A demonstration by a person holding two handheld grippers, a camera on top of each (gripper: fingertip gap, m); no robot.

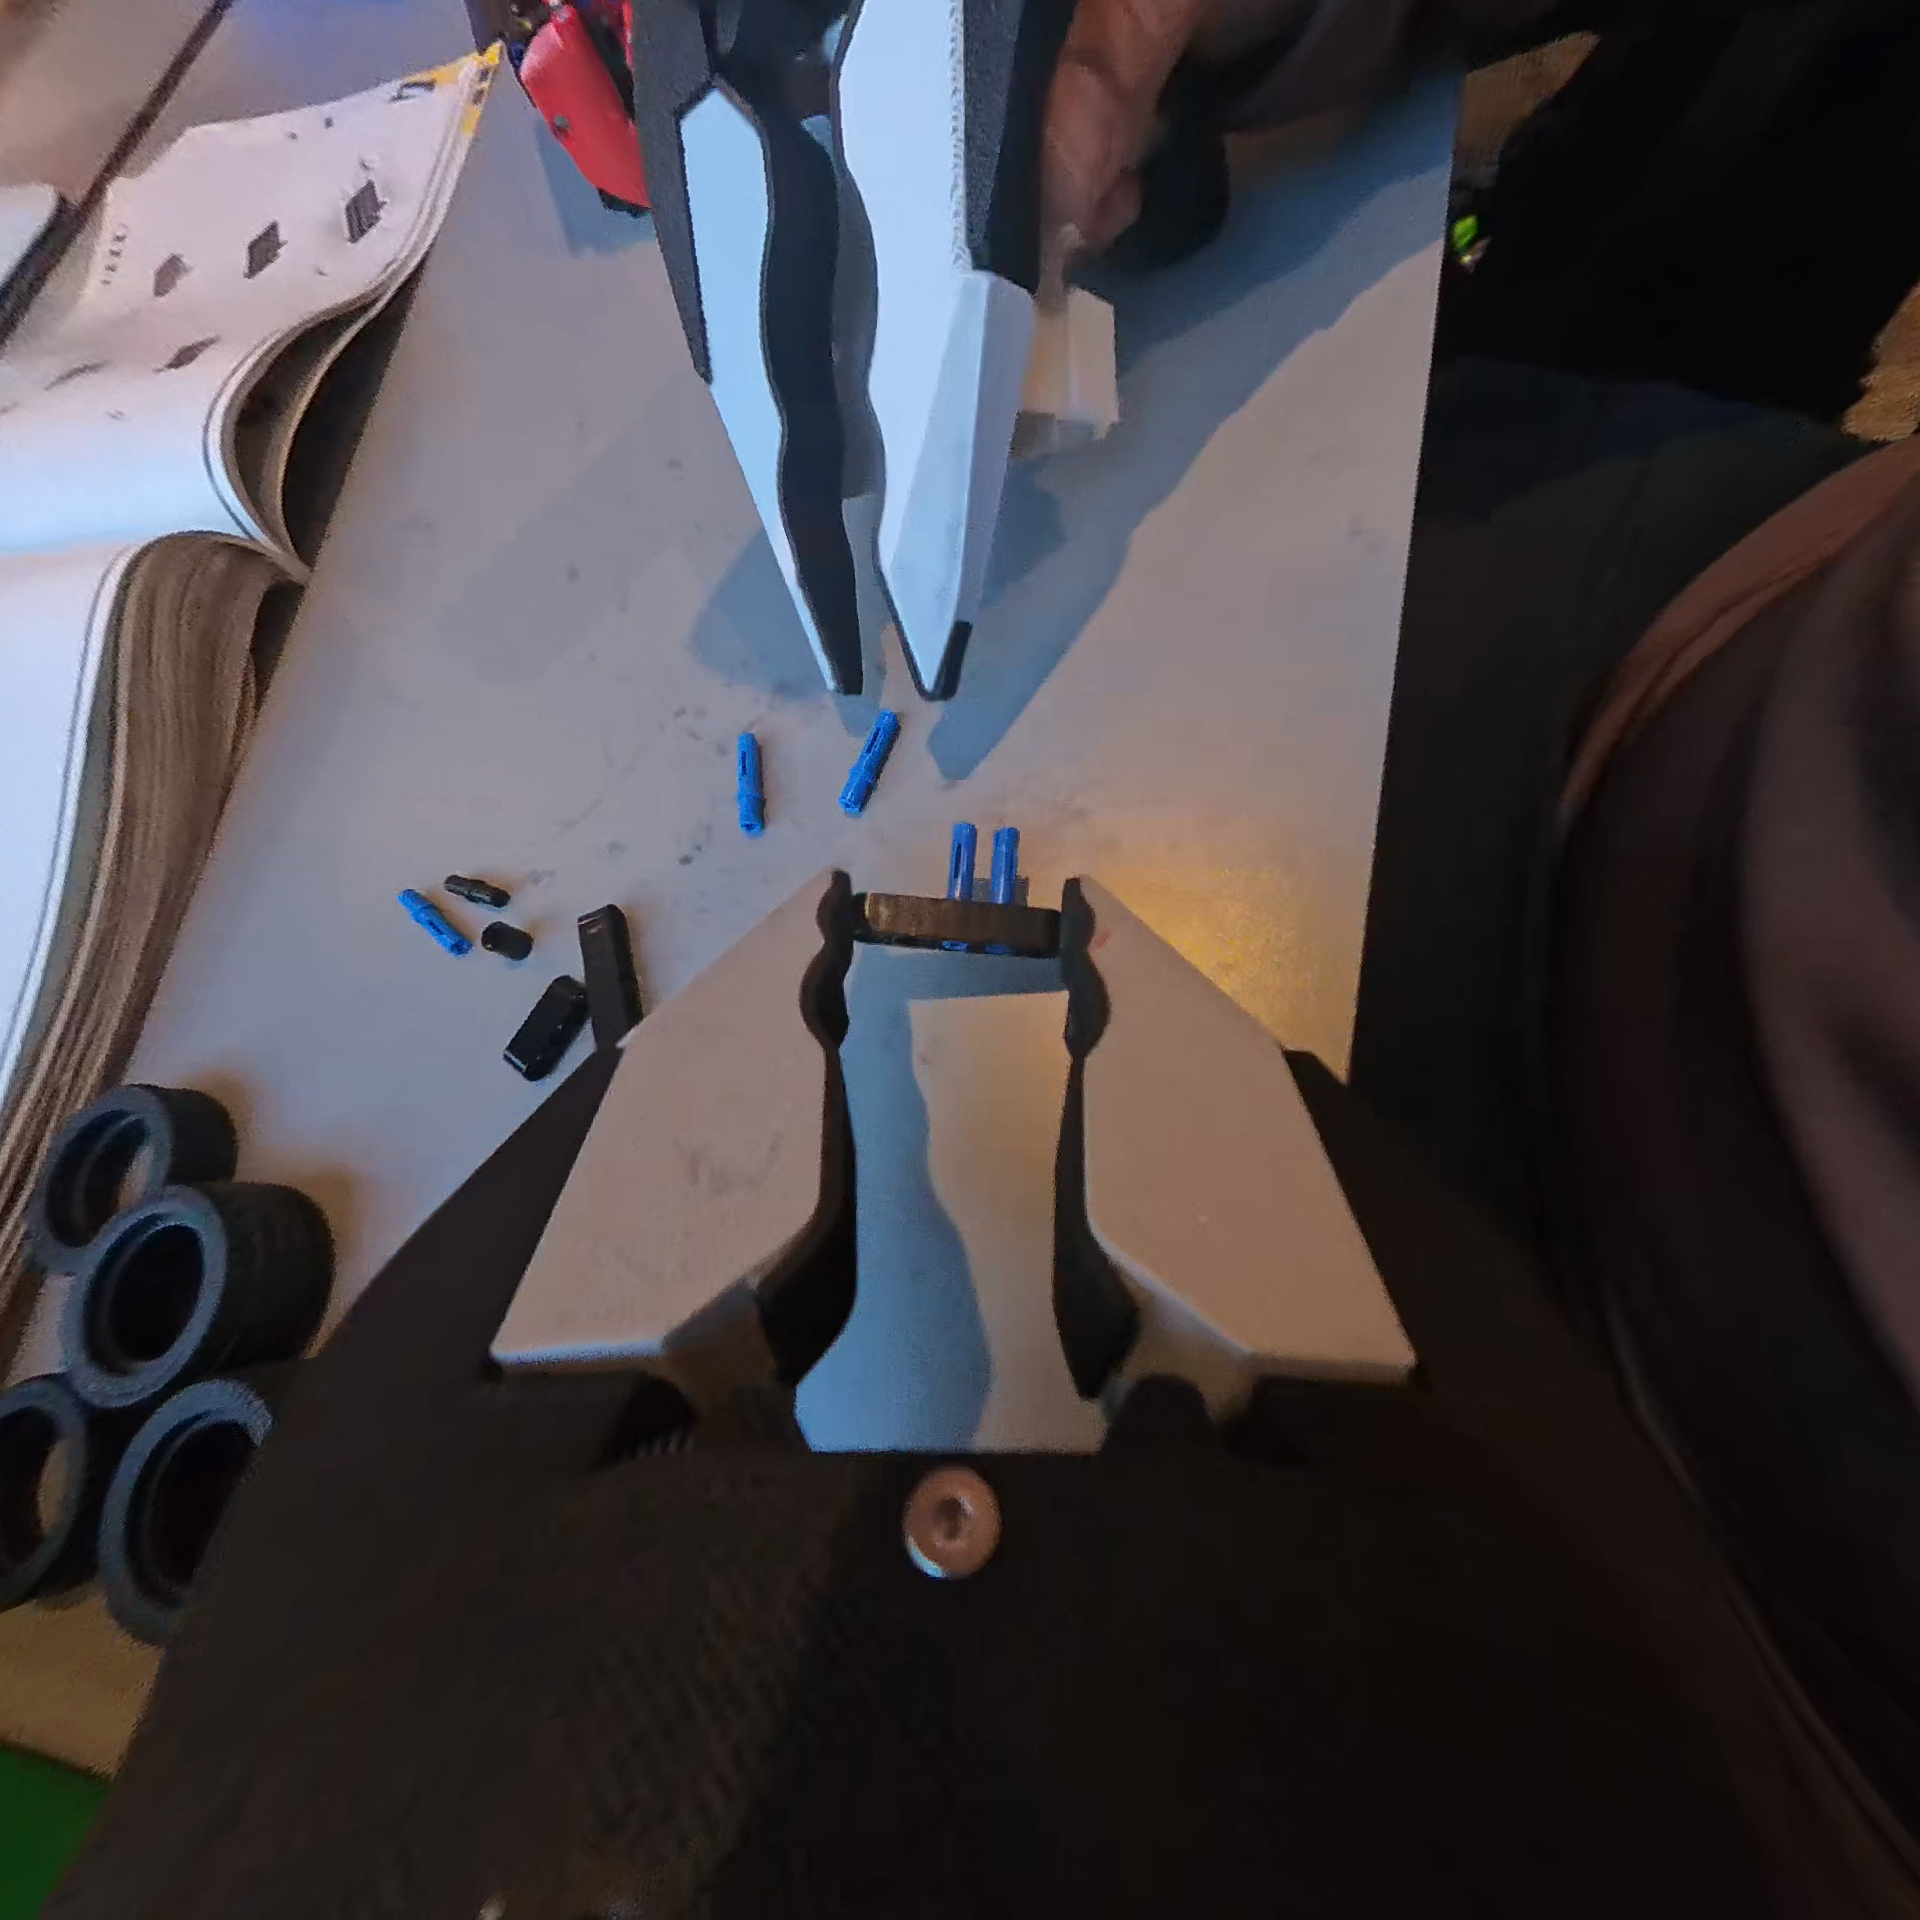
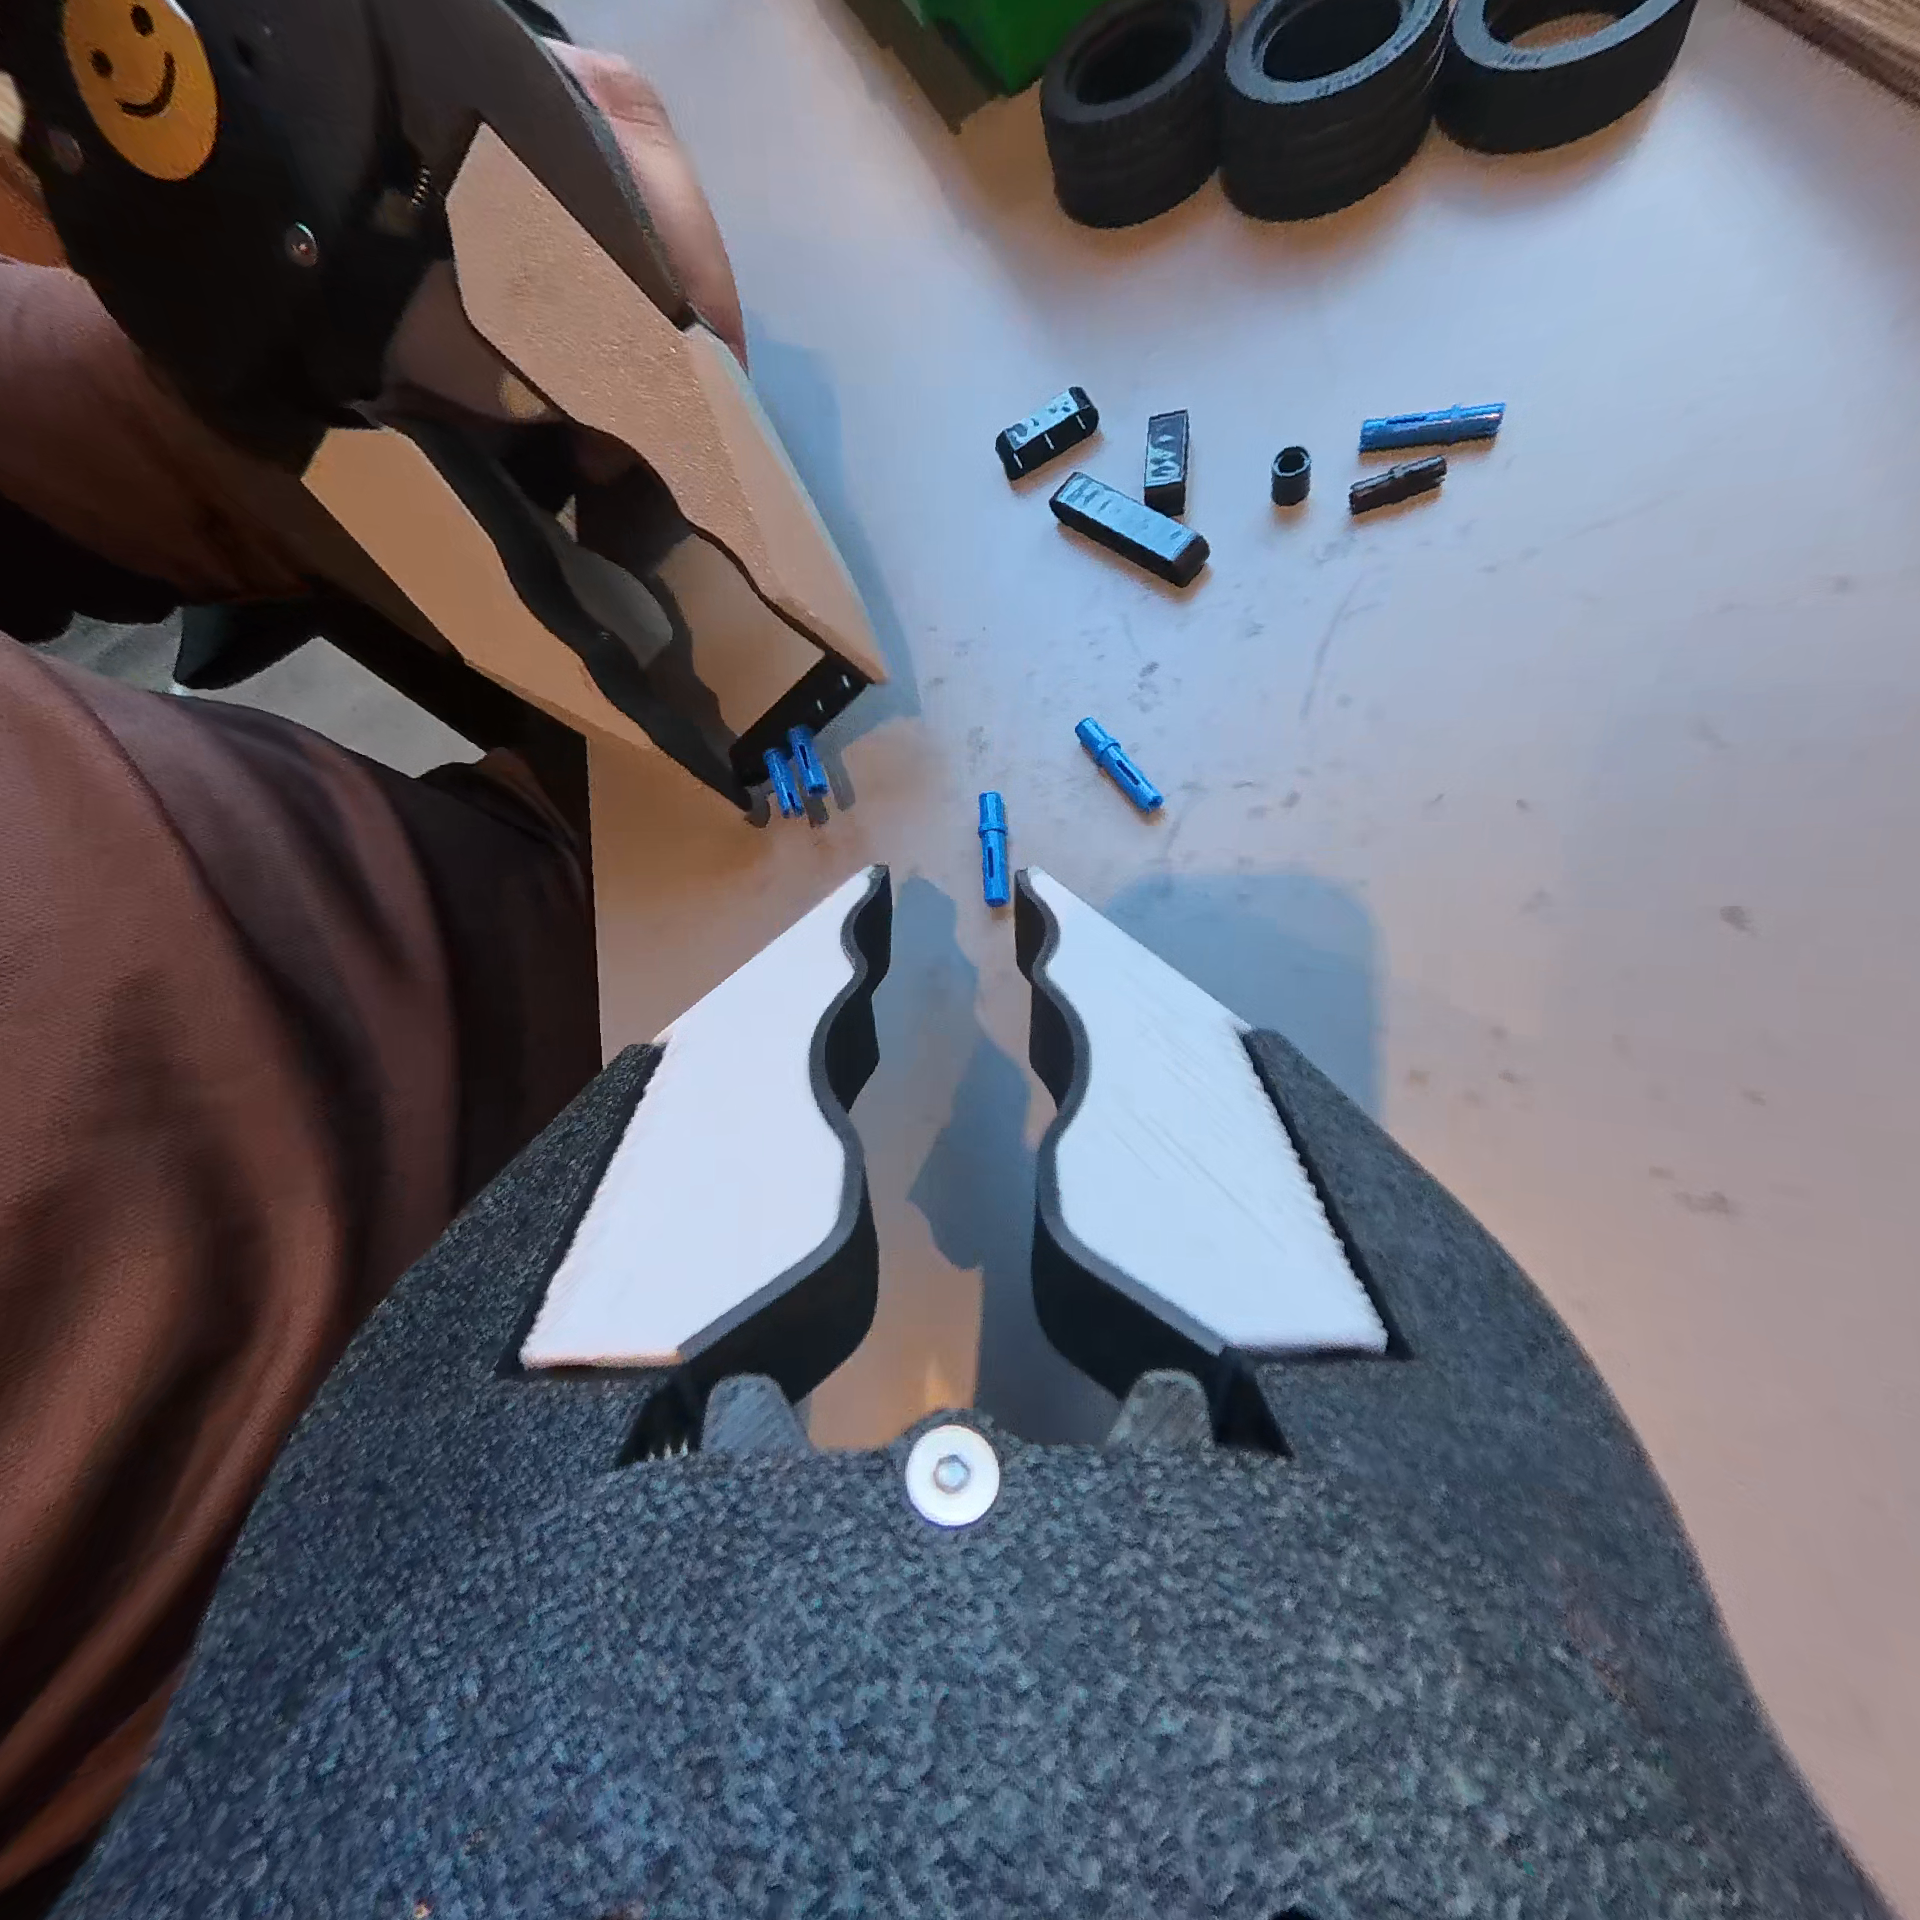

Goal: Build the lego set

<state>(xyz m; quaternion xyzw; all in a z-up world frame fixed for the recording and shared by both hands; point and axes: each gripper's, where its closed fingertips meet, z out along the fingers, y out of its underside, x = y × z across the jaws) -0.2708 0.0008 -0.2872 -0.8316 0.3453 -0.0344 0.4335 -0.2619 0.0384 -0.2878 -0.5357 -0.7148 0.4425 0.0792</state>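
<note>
My left gripper (image 1: 956, 914) is shut on a short black beam (image 1: 961, 923) with two blue pins (image 1: 982, 860) standing out of it, held just above the table; it also shows in the right wrist view (image 2: 800, 748). My right gripper (image 2: 951, 883) is open and empty, its tips hovering over a loose blue pin (image 2: 992, 847). In the left wrist view the right gripper (image 1: 902, 675) points down just above that pin (image 1: 869, 761). A second loose blue pin (image 2: 1118, 765) lies a little beyond.
Small black beams (image 2: 1127, 525), a black bush (image 2: 1290, 474), a dark pin (image 2: 1395, 484) and another blue pin (image 2: 1431, 426) lie scattered on the table. Black tyres (image 2: 1340, 104) sit at the far edge. An open instruction booklet (image 1: 208, 312) and a red model part (image 1: 582, 114) lie behind. Spacing between my two grippers at the tips: around 5 cm.
</note>
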